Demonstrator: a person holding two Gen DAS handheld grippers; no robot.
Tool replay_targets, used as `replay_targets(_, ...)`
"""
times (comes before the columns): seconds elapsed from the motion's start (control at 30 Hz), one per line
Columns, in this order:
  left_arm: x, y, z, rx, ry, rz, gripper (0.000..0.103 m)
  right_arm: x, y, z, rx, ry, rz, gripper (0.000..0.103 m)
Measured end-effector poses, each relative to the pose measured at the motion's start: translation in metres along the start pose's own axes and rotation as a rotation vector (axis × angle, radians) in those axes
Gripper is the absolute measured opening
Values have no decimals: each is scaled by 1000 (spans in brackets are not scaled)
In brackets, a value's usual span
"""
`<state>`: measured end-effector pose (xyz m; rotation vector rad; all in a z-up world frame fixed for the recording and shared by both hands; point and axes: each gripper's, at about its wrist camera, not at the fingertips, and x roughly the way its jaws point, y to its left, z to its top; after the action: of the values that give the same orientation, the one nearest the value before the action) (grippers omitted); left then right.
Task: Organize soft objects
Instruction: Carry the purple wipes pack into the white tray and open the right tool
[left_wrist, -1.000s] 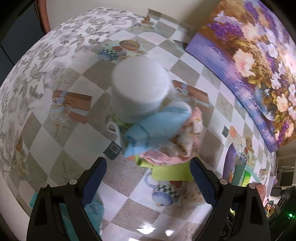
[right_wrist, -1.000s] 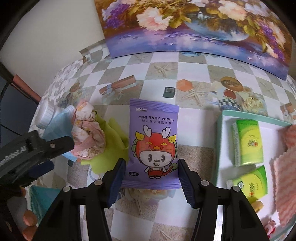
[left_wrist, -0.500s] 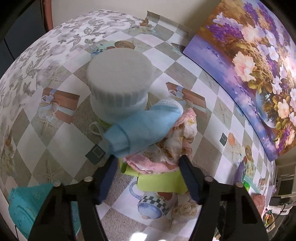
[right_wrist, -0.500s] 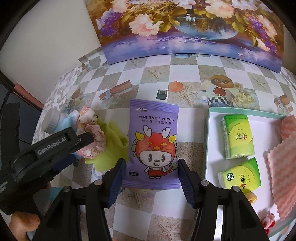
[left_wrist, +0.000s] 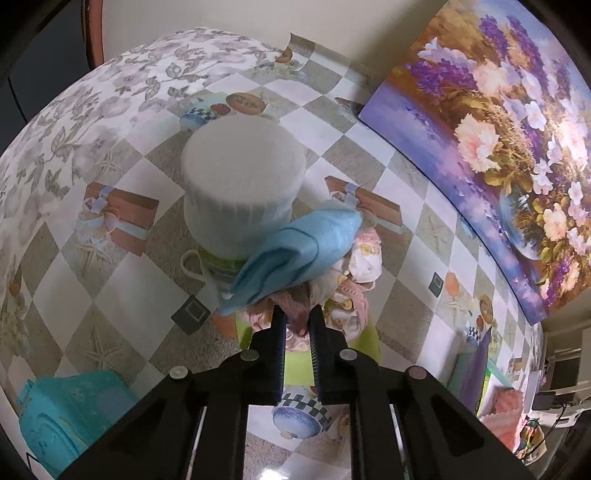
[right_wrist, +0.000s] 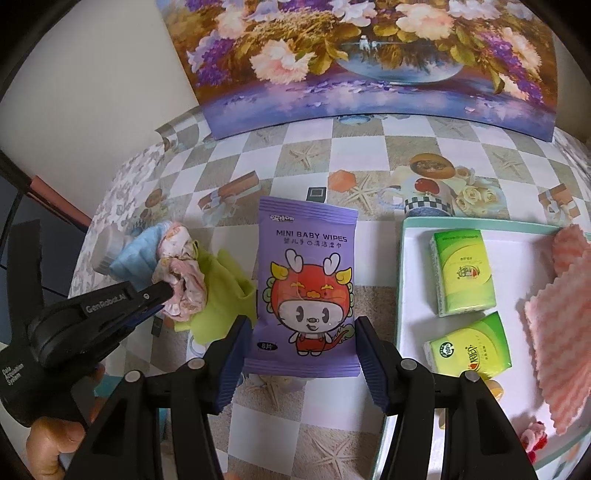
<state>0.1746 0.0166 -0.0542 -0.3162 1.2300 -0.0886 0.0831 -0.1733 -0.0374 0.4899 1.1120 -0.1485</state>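
Note:
A heap of soft things lies on the checked tablecloth: a pink floral cloth (left_wrist: 354, 295), a light blue cloth (left_wrist: 295, 254) draped over it, and a lime green cloth (left_wrist: 306, 362) underneath. My left gripper (left_wrist: 295, 314) is shut, pinching a fold of the pink floral cloth (right_wrist: 184, 284). In the right wrist view the left gripper (right_wrist: 166, 291) reaches in from the left. My right gripper (right_wrist: 299, 343) is shut on the lower end of a purple baby wipes pack (right_wrist: 306, 280), a pad on each side.
A white-capped jar (left_wrist: 240, 184) stands right behind the heap. At right, a white tray (right_wrist: 410, 258) holds two green tissue packs (right_wrist: 463, 271) and a pink striped cloth (right_wrist: 557, 325). A flower painting (right_wrist: 369, 55) leans on the back wall. A teal object (left_wrist: 70, 413) lies near left.
The left jaws went from wide open around the heap to shut on the pink floral cloth. The right gripper shifted slightly with the wipes pack still in it.

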Motion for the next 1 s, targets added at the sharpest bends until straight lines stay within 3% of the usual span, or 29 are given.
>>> replay_targets(0.53, -30, -8, 6, 30, -40, -49, 7, -19, -5, 3, 21, -37, 15, 60)
replay_targets(1.0, -98, -57, -9, 181, -171, -141, 7, -79, -43, 10, 107, -181, 5, 60)
